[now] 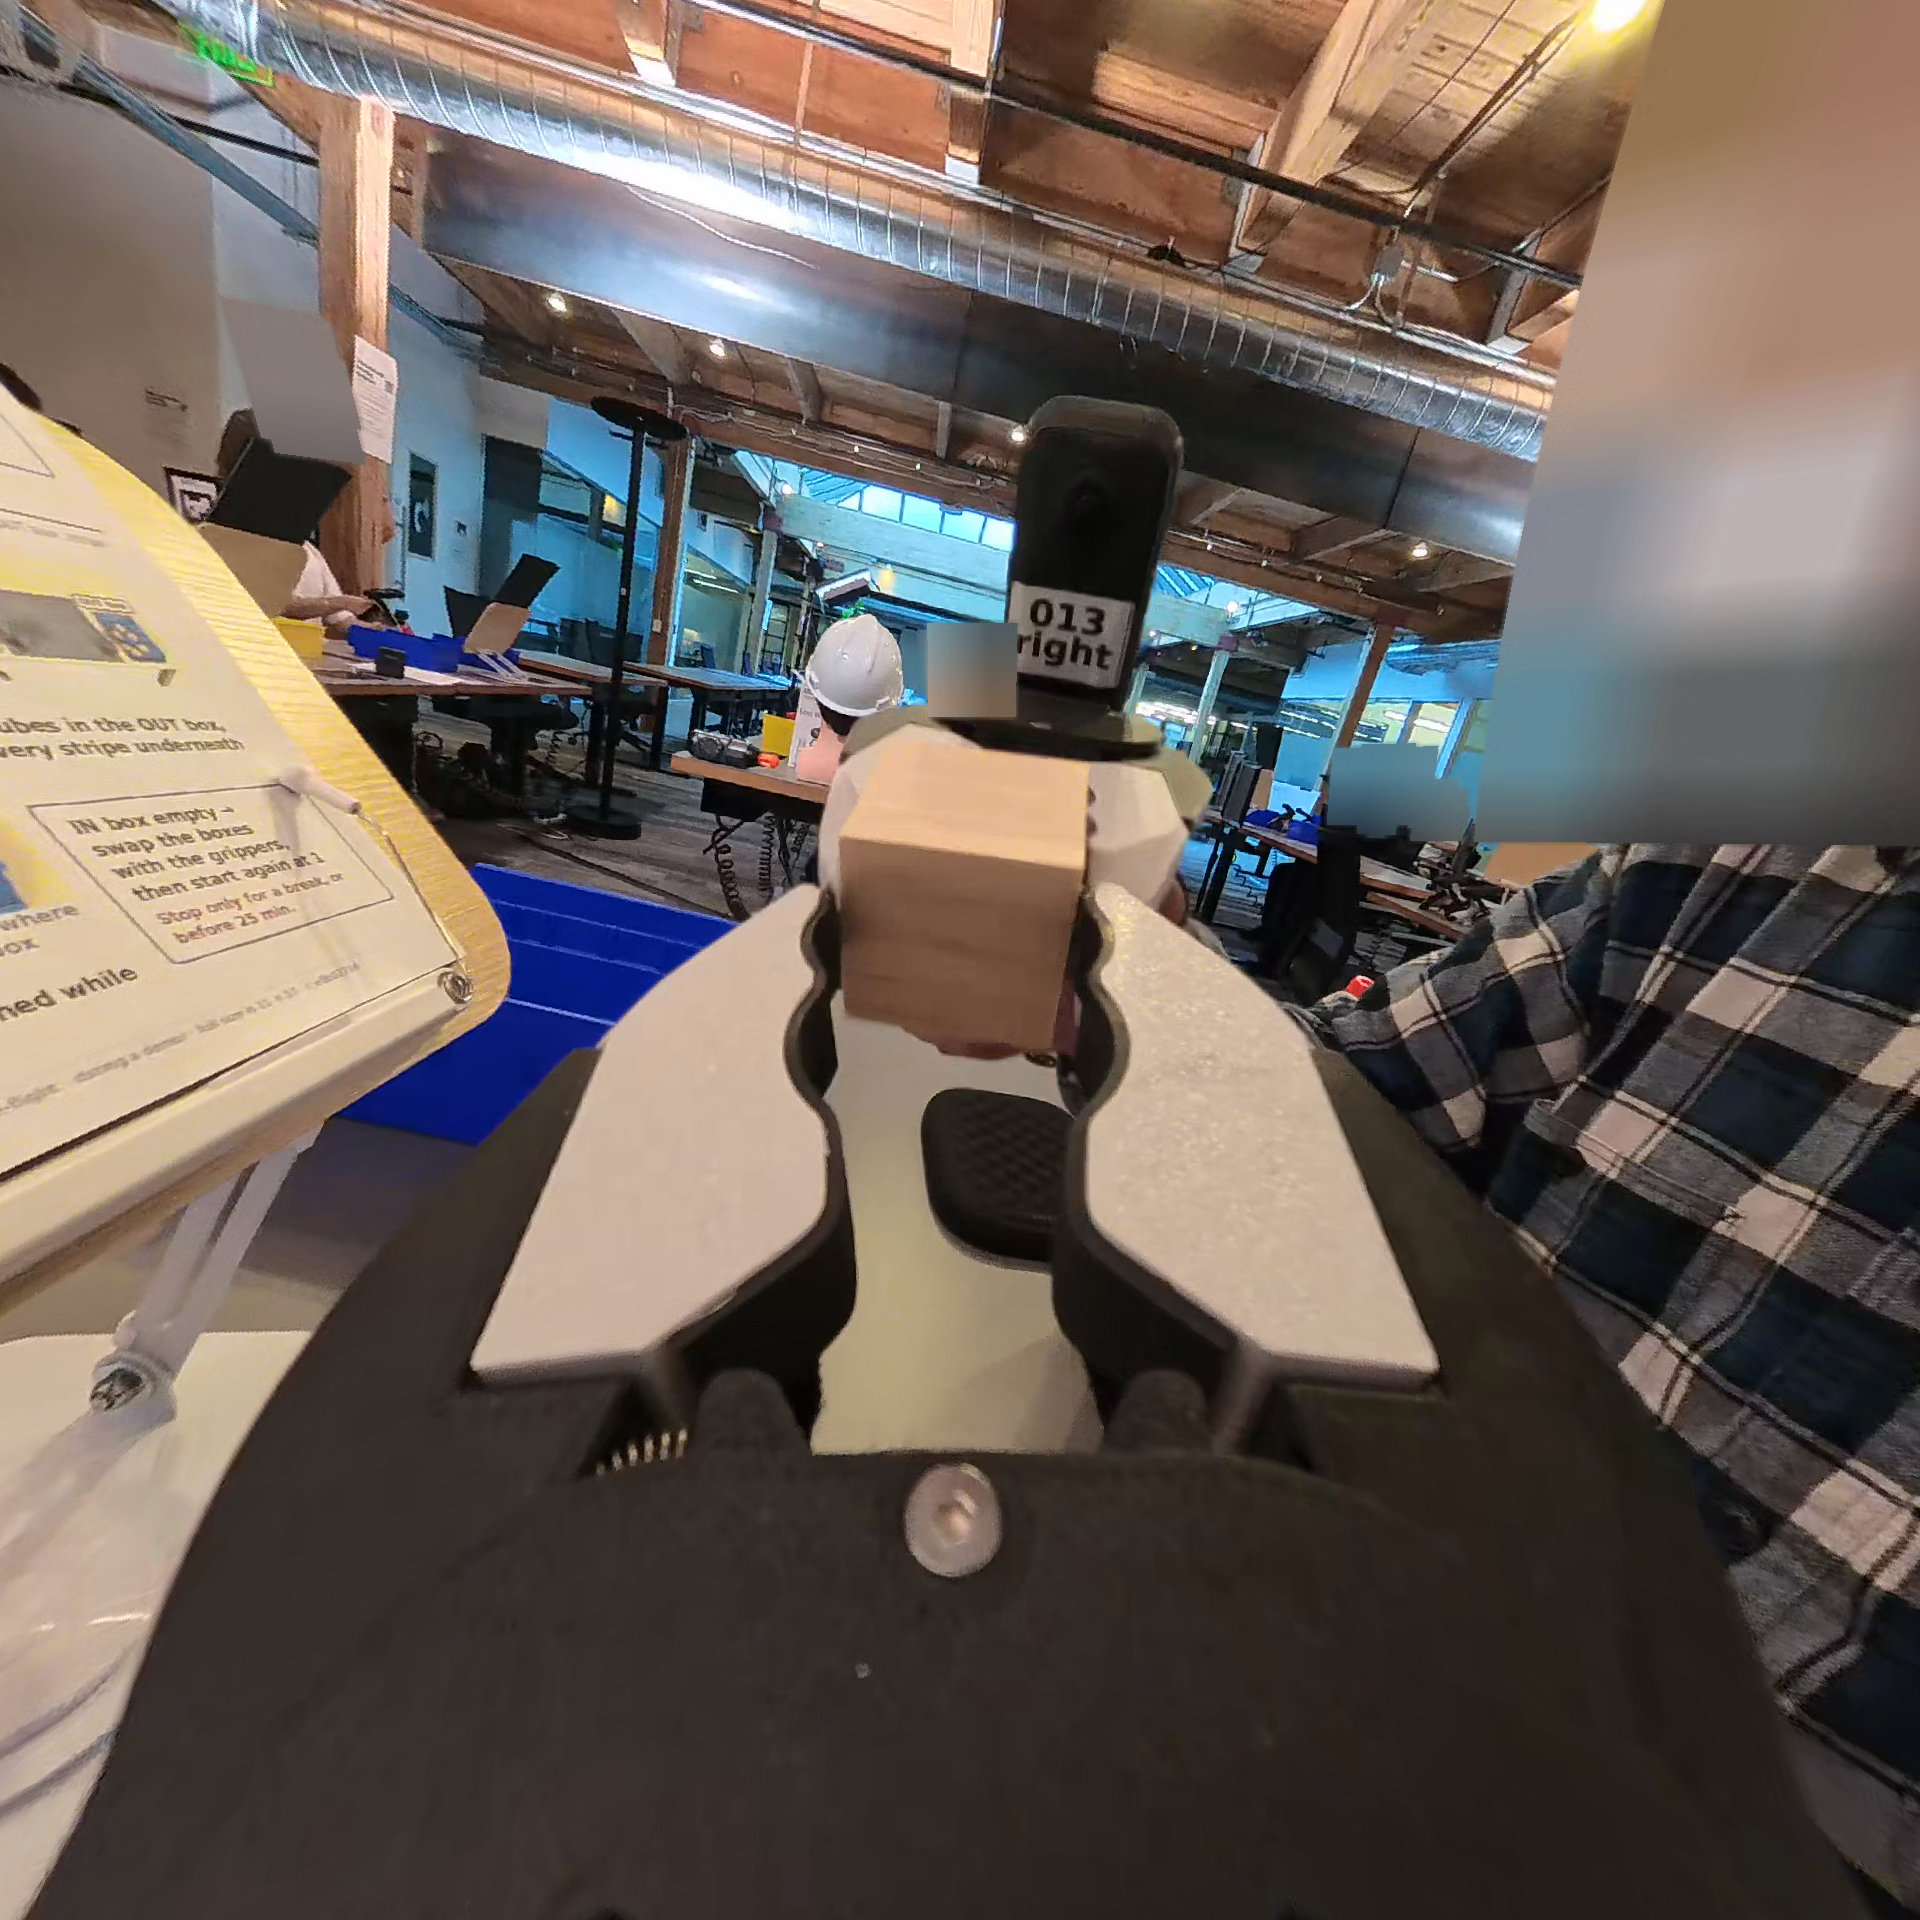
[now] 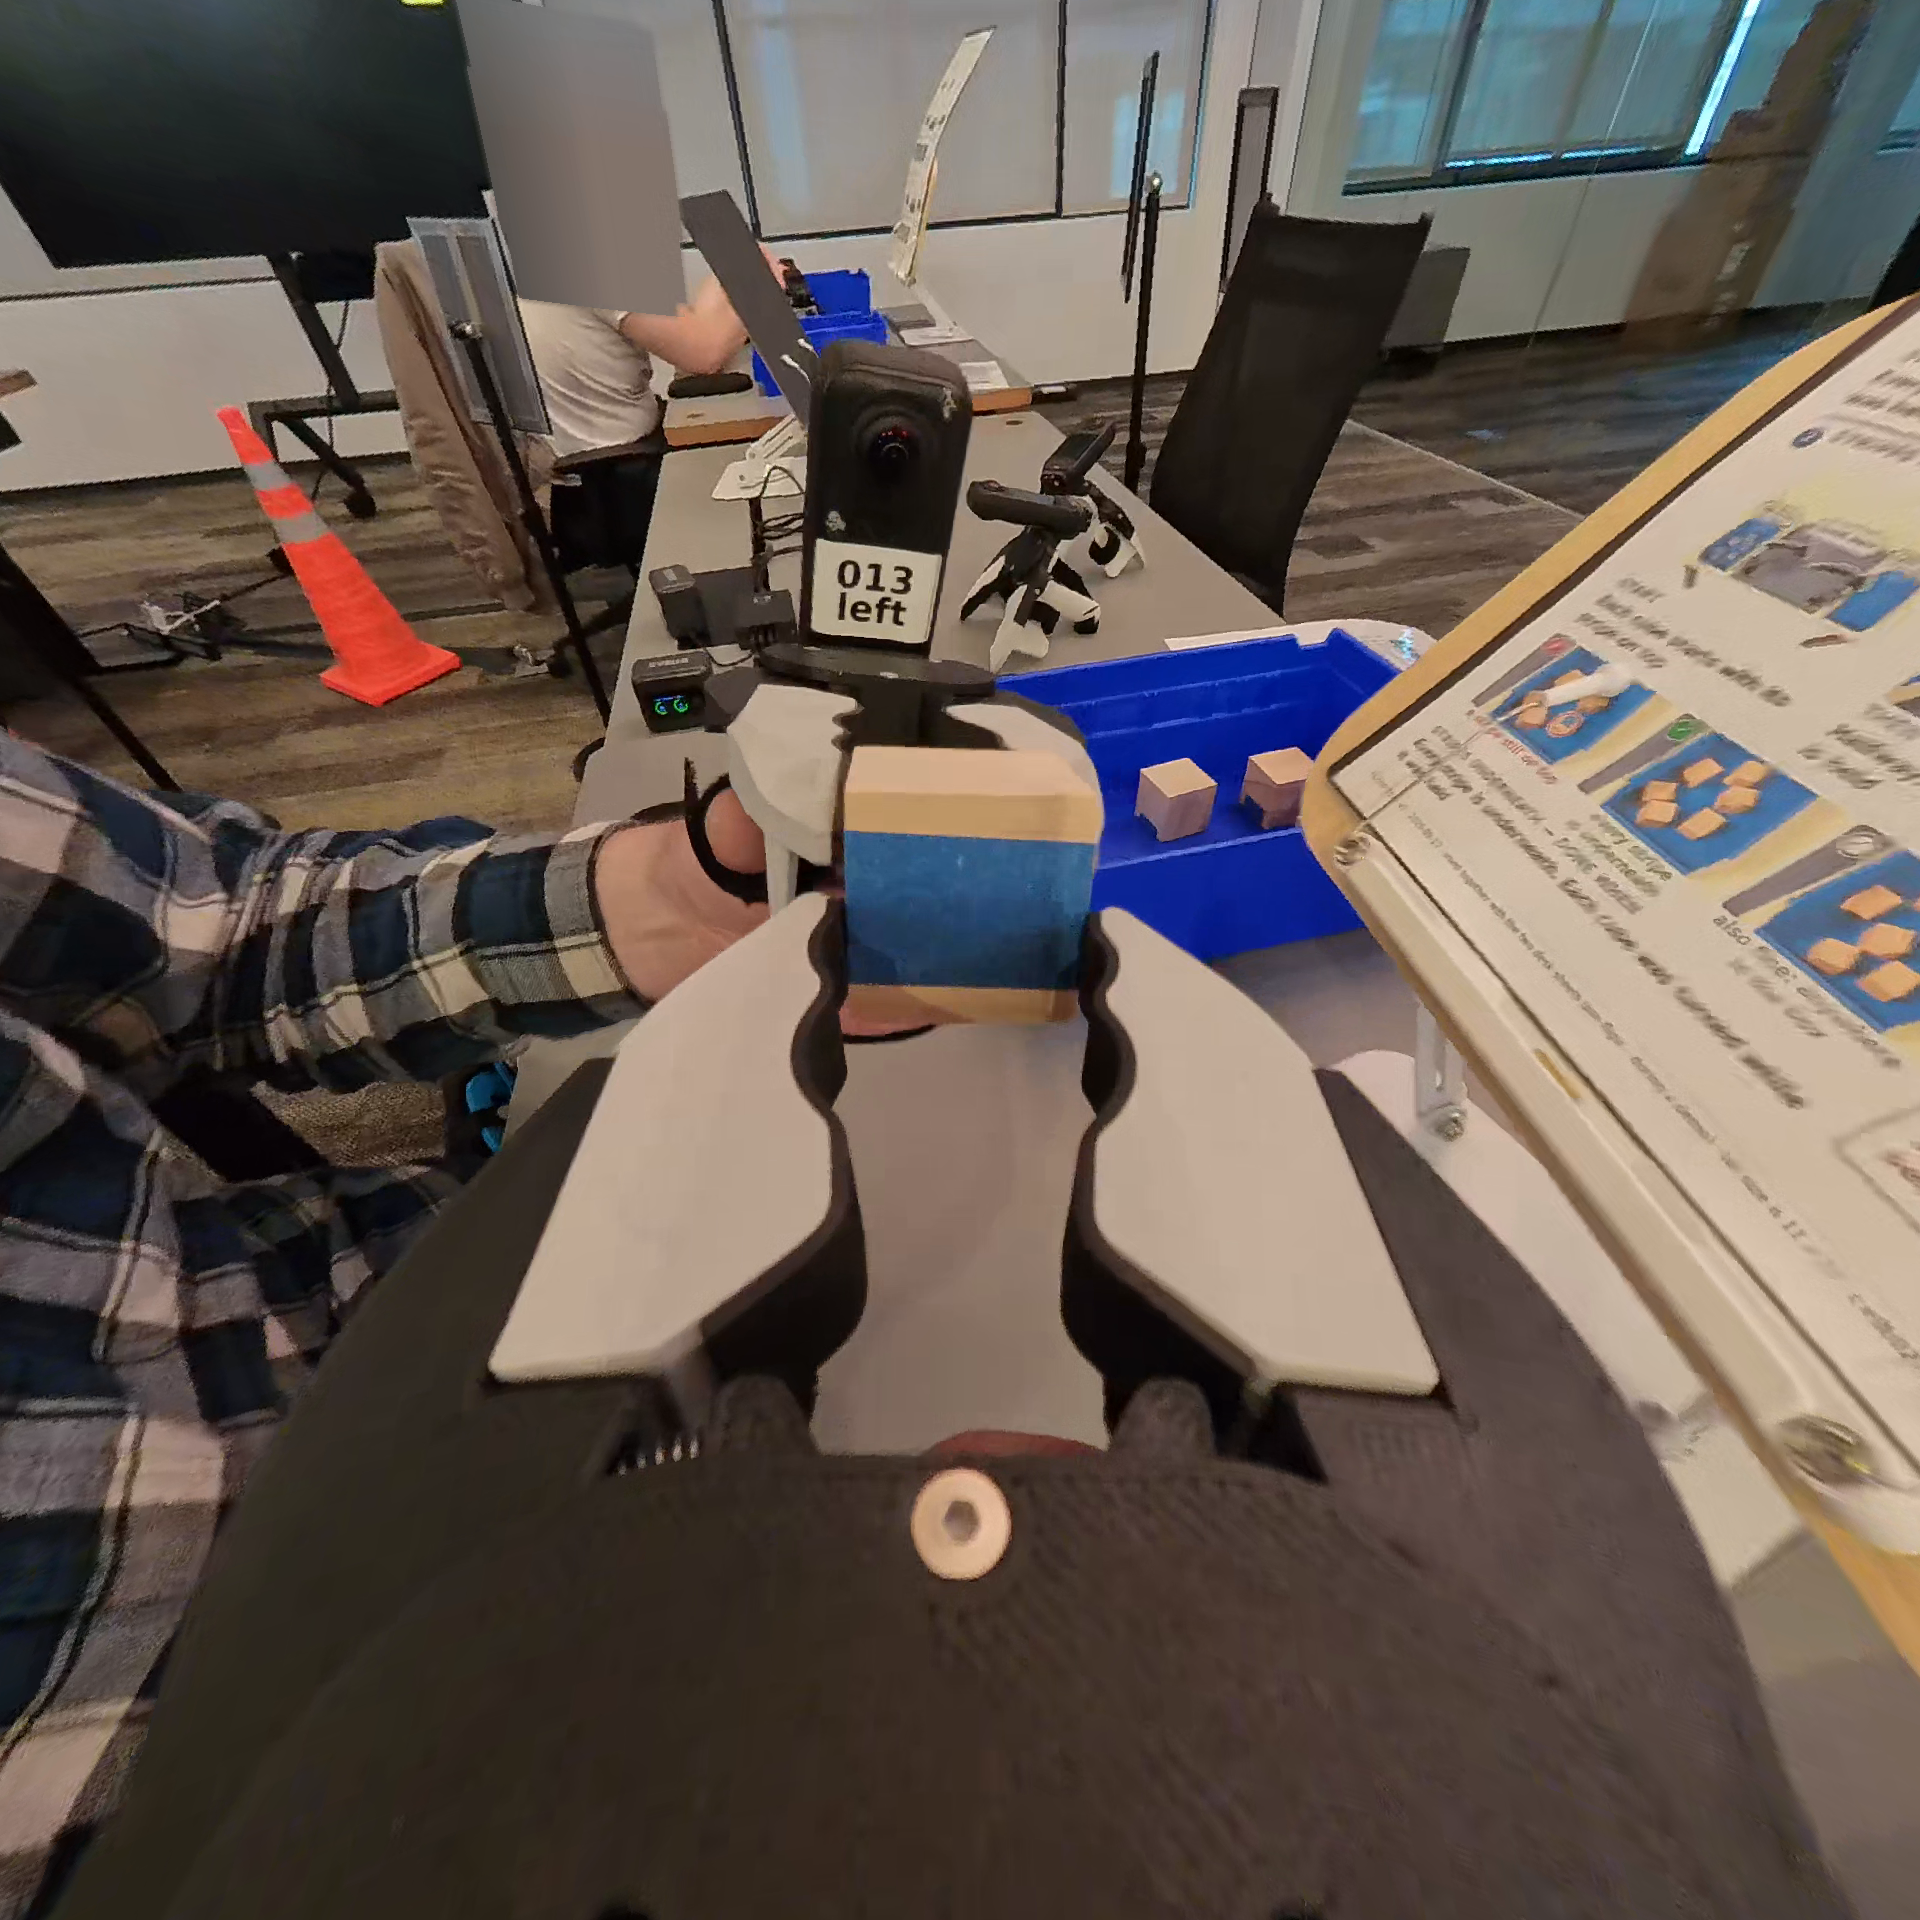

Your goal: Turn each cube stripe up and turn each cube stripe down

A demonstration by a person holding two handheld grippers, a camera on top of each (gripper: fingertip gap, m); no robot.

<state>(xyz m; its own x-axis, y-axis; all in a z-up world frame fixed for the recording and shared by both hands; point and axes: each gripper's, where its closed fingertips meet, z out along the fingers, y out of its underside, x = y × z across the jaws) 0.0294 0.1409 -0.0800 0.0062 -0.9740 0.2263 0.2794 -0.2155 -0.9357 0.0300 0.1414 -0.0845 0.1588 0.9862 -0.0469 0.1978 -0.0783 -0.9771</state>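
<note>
- Right gripper (image 2: 961,971) and left gripper (image 1: 951,935) face each other, both clamped on 1 wooden cube (image 2: 966,899), probably a mid-air handover for re-orienting.
- Its blue stripe (image 2: 961,909) faces the right gripper's camera.
- Beyond, 2 cubes (image 2: 1174,798) rest in the blue bin (image 2: 1247,904), no stripe showing.

orange cone (image 2: 343,582) on floor | white hard hat (image 1: 855,665) | black chair (image 2: 1278,416) by grey table (image 2: 1195,582)

Open-plan workshop: desks (image 2: 686,540), exposed ducting (image 1: 727,177)
</note>
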